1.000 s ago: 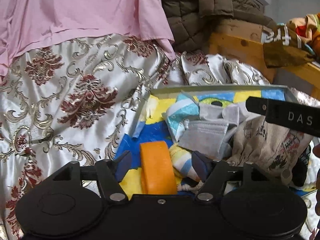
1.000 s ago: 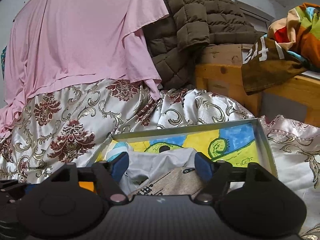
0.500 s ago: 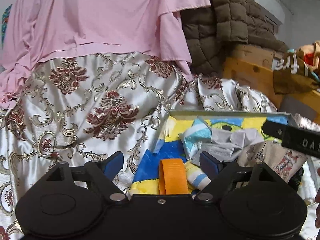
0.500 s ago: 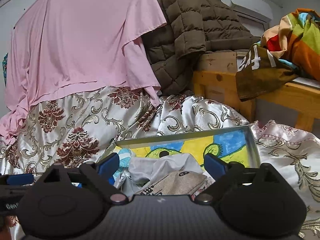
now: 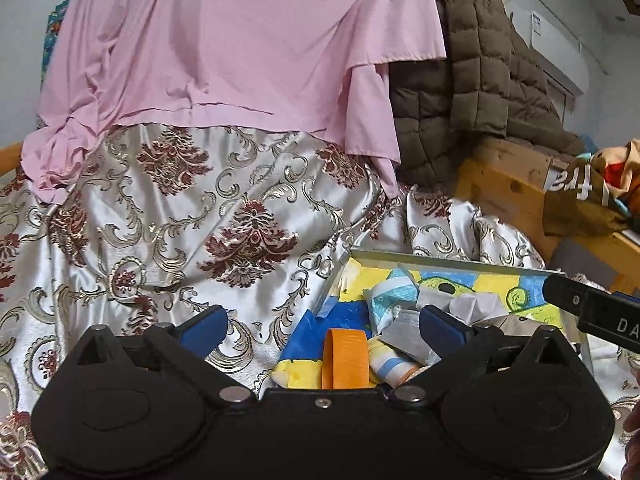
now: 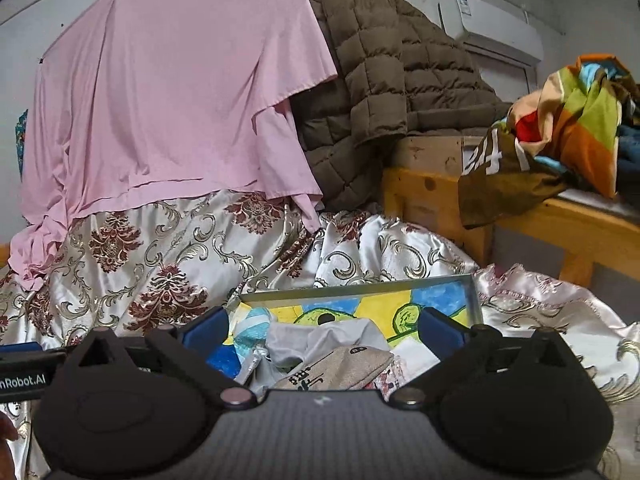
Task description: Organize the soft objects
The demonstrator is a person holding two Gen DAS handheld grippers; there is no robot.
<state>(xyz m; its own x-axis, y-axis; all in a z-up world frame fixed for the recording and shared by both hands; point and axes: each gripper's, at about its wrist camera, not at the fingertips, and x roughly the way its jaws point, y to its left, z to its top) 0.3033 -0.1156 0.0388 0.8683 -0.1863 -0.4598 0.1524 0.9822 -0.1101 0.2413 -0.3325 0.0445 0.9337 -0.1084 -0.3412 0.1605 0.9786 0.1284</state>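
Note:
A shallow tray (image 5: 440,258) with a painted yellow and blue bottom lies on the patterned satin cloth; it also shows in the right wrist view (image 6: 360,290). In it lie an orange band (image 5: 346,358), a striped sock (image 5: 390,362), a grey face mask (image 5: 404,332), a blue-white packet (image 5: 390,298), a grey cloth (image 6: 320,340) and a beige printed pouch (image 6: 340,372). My left gripper (image 5: 322,330) is open and empty, above the tray's near left end. My right gripper (image 6: 324,330) is open and empty, above the pouch.
The satin cloth (image 5: 180,232) covers the surface. A pink sheet (image 5: 220,48) and a brown quilted jacket (image 6: 380,80) hang behind. A wooden bench (image 6: 520,216) with colourful clothes (image 6: 572,120) stands at the right.
Both grippers have risen and pulled back from the tray, and their jaws have opened wider. The orange band stays in the tray.

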